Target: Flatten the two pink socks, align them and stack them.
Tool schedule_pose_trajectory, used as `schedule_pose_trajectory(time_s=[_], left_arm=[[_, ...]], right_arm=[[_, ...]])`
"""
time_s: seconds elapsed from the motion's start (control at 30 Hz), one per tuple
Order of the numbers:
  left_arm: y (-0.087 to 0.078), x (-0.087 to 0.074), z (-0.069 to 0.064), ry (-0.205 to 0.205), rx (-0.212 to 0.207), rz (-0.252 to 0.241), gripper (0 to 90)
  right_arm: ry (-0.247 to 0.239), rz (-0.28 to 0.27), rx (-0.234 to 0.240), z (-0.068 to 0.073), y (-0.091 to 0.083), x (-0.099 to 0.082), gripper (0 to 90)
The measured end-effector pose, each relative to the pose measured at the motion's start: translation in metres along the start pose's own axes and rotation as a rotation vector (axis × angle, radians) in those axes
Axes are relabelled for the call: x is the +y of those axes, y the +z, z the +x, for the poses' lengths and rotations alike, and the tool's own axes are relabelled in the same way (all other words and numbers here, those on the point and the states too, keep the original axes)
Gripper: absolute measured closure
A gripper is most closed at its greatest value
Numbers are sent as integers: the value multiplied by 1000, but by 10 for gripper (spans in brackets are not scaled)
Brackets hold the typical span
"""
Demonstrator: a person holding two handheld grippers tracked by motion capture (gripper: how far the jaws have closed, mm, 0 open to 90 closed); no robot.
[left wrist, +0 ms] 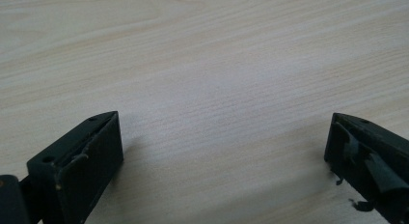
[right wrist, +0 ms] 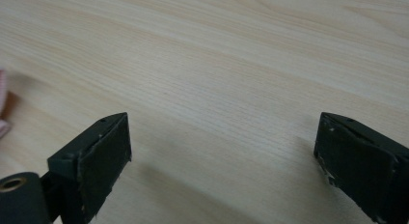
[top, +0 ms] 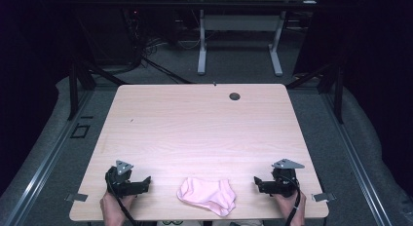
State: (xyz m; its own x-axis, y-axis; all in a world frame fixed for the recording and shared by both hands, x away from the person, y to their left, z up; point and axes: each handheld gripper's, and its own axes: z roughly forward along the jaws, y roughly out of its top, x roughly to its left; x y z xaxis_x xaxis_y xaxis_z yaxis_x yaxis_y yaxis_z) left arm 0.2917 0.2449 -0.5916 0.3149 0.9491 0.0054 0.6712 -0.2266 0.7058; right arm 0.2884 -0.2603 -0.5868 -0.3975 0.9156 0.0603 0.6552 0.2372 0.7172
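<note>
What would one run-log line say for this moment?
left gripper: open, empty | right gripper: open, empty | pink cloth: crumpled between them, untouched, near table edge

Each bare hand grips a black gripper: the left gripper [top: 127, 182] and right gripper [top: 276, 181] both carry a grey three-cornered plate on top and trail a black cable. The fingers [left wrist: 82, 168] are flat black blocks with small screw holes and frayed, peeling pads.
</note>
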Motion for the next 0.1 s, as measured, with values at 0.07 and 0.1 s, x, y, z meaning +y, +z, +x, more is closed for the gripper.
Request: schedule_pose_trajectory(time_s=[0.07,0.1], left_arm=[[1,0,1,2,-7,-4,0],[2,0,2,2,-10,-5,0]], right_arm=[[-19,3,-16,0,1,0,56],[-39,2,-40,2,3,0,41]])
